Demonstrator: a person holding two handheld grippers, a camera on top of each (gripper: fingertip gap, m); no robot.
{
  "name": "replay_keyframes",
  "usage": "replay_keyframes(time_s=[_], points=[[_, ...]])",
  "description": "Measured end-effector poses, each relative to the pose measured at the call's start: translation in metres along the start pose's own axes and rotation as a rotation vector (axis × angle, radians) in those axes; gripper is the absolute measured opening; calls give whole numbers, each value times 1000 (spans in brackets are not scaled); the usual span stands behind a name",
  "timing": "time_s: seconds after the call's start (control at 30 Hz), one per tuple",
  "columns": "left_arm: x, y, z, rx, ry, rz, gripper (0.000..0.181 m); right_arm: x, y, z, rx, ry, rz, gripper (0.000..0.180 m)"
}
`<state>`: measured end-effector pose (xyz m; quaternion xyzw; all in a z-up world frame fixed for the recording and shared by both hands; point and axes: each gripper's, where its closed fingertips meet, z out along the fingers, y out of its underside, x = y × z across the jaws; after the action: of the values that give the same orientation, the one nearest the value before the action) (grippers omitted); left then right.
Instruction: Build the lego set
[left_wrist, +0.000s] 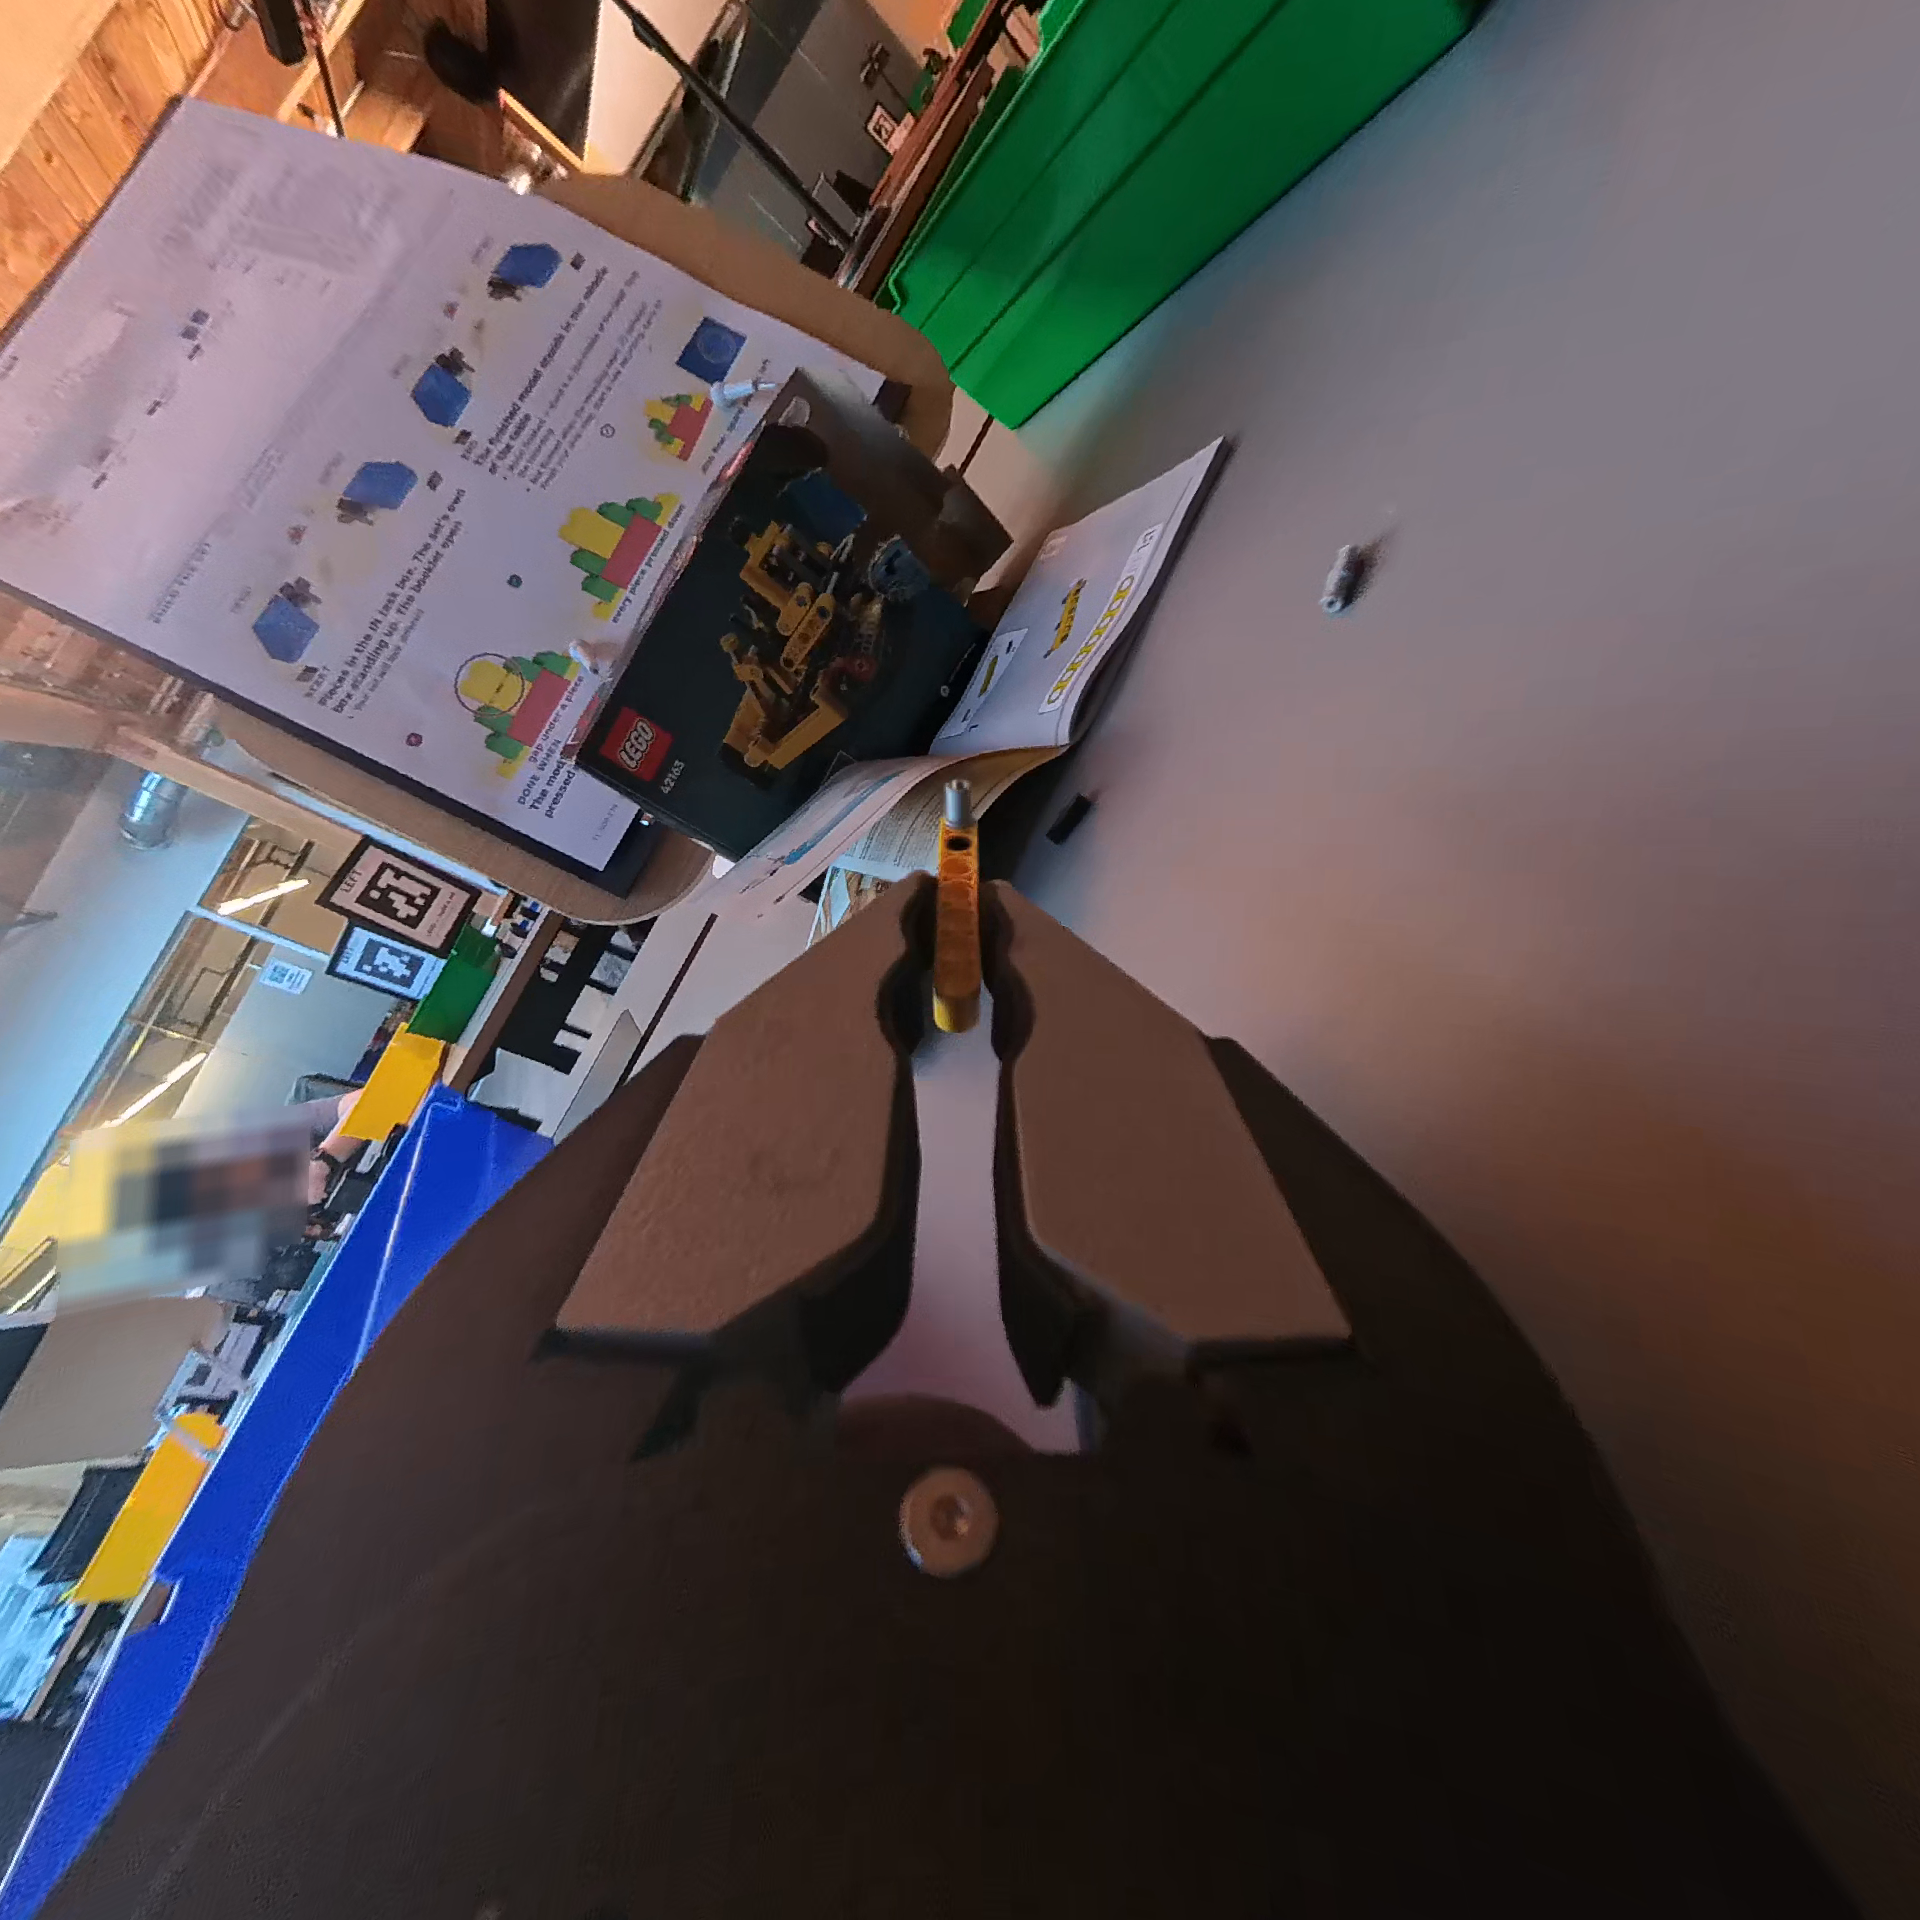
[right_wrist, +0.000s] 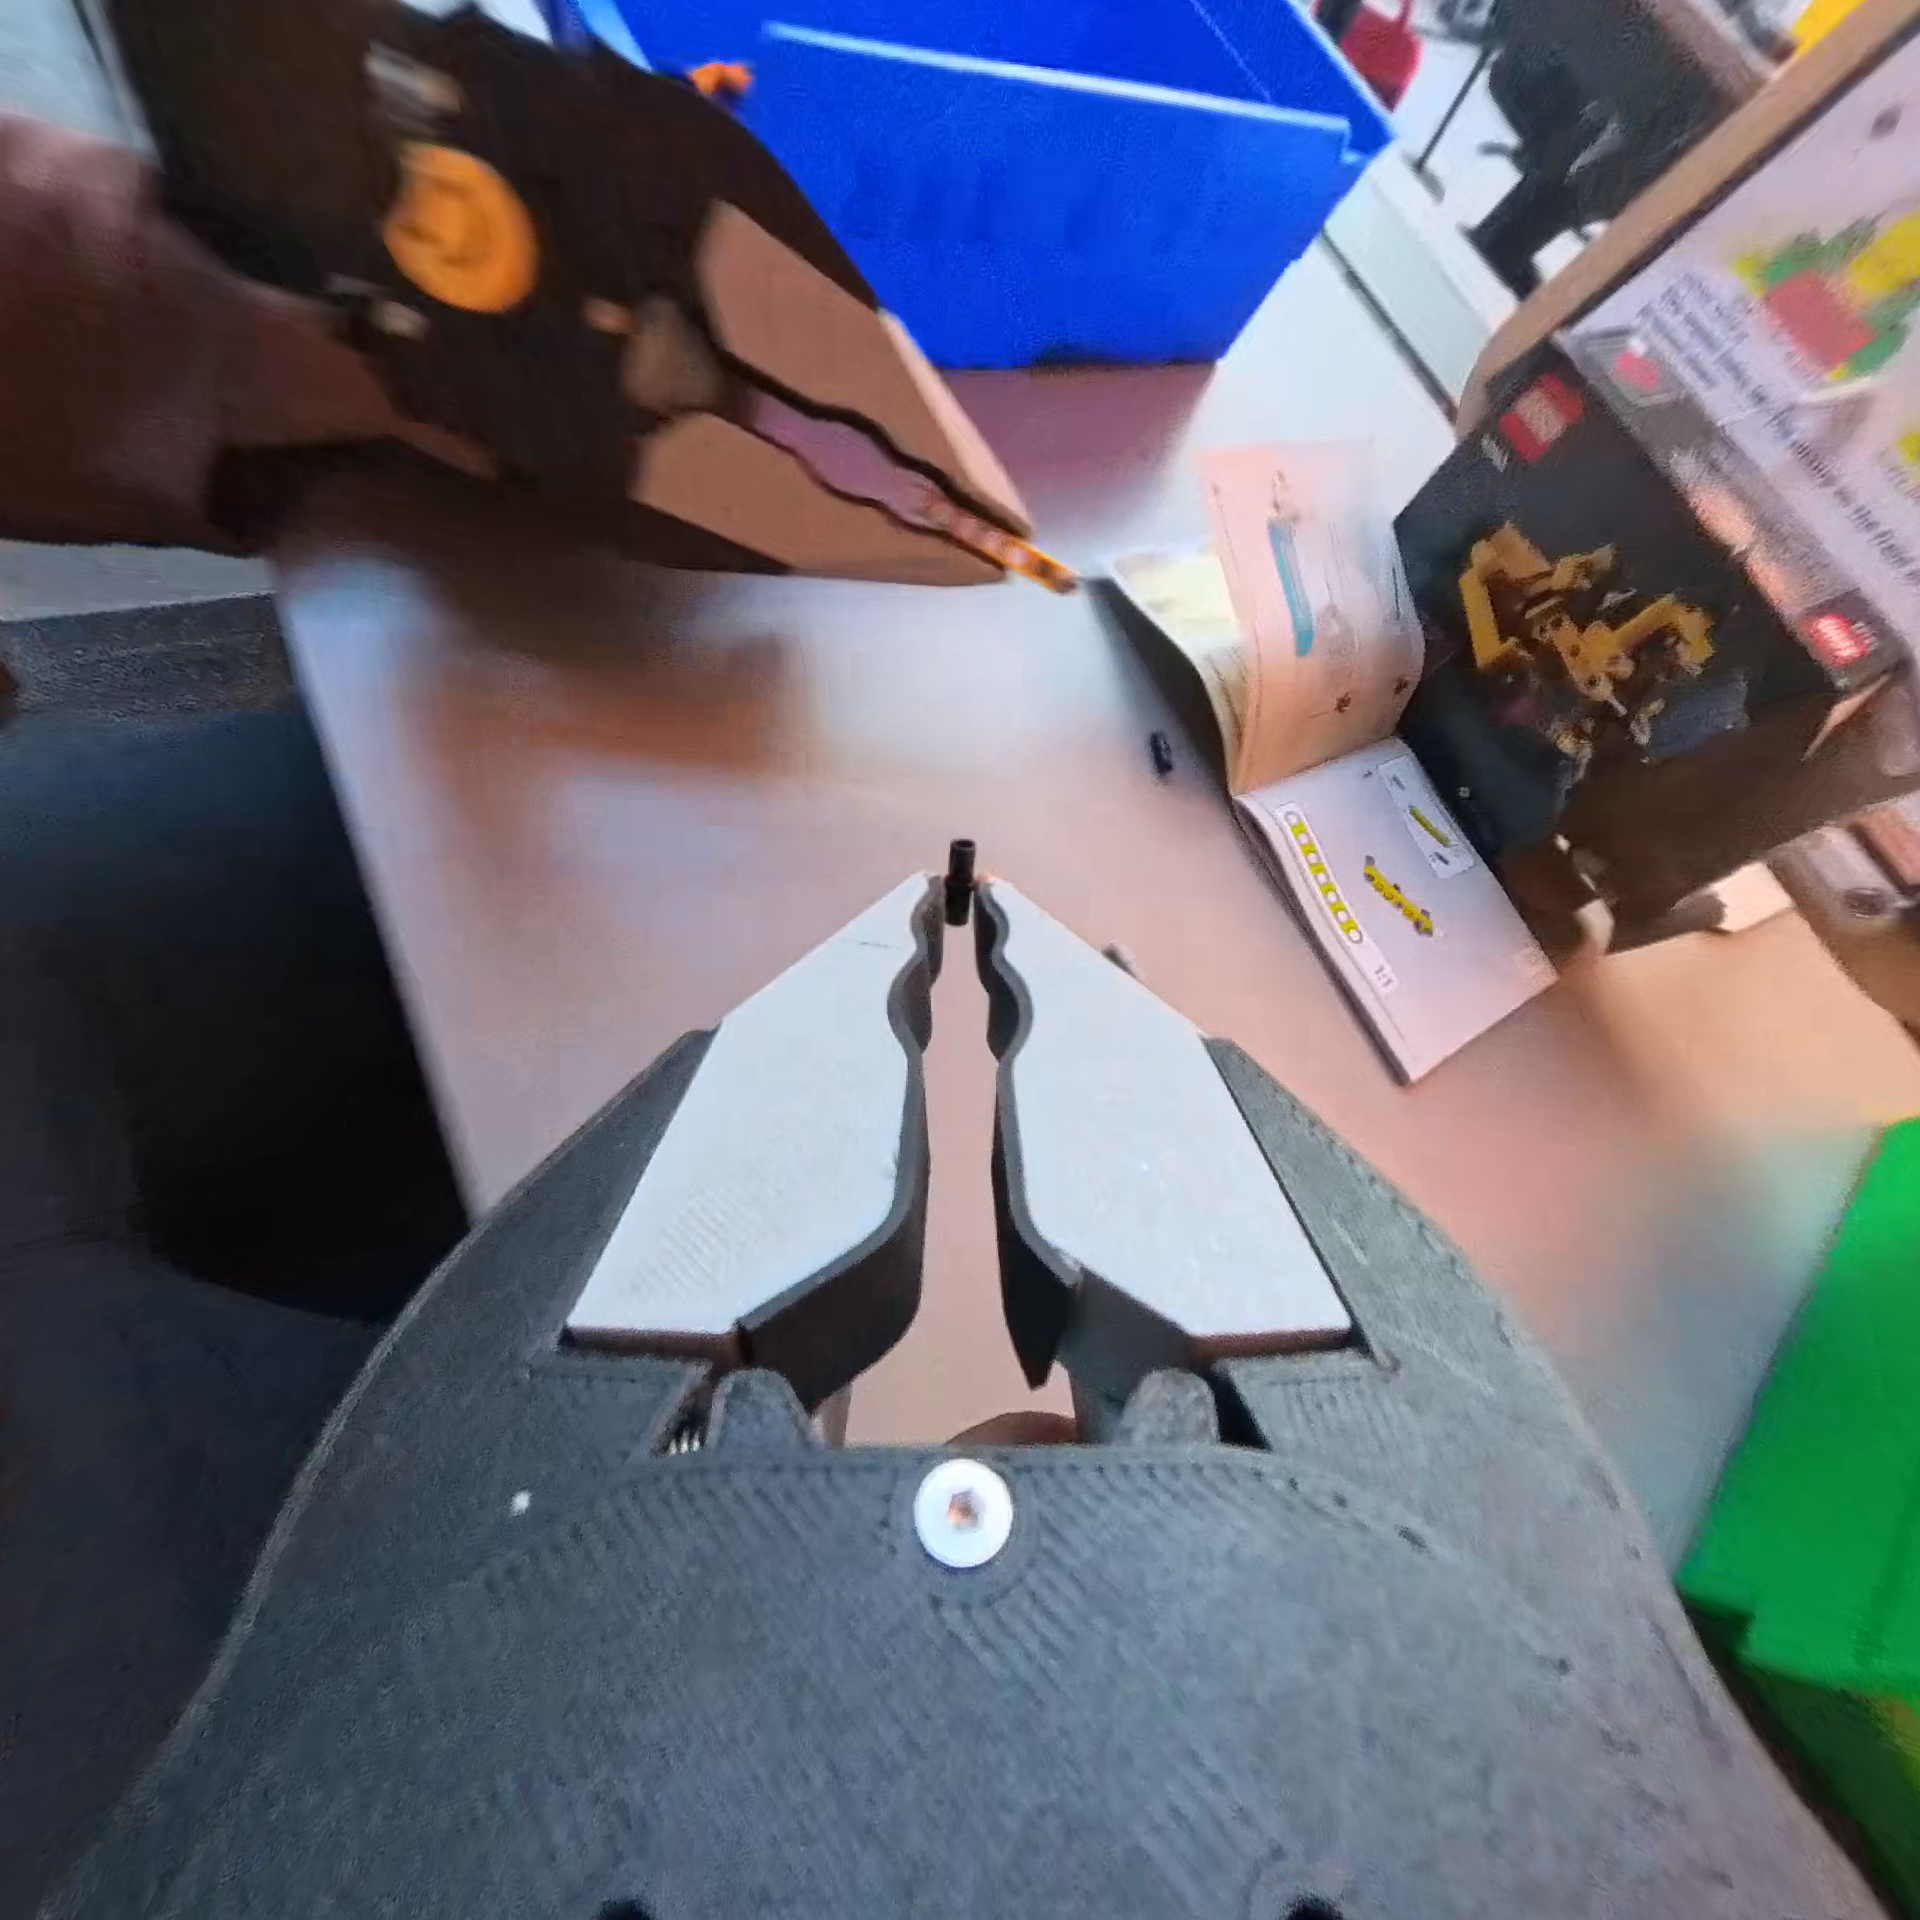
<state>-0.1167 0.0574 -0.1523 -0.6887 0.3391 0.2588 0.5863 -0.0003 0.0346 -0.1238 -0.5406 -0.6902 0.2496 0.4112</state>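
Note:
My left gripper is shut on a yellow lego beam with a grey pin in its far end, held above the table. It also shows in the right wrist view, upper left, with the yellow beam poking from its tips. My right gripper is shut on a small black pin, held above the table, below and apart from the left gripper. A loose black pin lies by the open instruction booklet, and shows in the left wrist view. A loose grey piece lies on the table.
The lego set box stands against a wooden stand holding a large instruction sheet. A blue bin sits at the table's far side. Green bins stand on the other side, also at lower right of the right wrist view. Tip to tip, the grippers are about 12 cm apart. The loose grey piece is about 12 cm from both grippers' fingertips.

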Motion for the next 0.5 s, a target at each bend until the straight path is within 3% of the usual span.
replay_keyframes(time_s=[0.03, 0.27, 0.5], points=[[1, -3, -3, 17, 5, 0, 5, 14, 5, 14, 10, -18, 3, 3], [4, -4, -11, -9, 3, -10, 5, 37, 36, 104, -66, -196, -201, 3], [18, 3, 5, -67, 93, 7, 6, 17, 40, 107, -51, -358, -214, 5]])
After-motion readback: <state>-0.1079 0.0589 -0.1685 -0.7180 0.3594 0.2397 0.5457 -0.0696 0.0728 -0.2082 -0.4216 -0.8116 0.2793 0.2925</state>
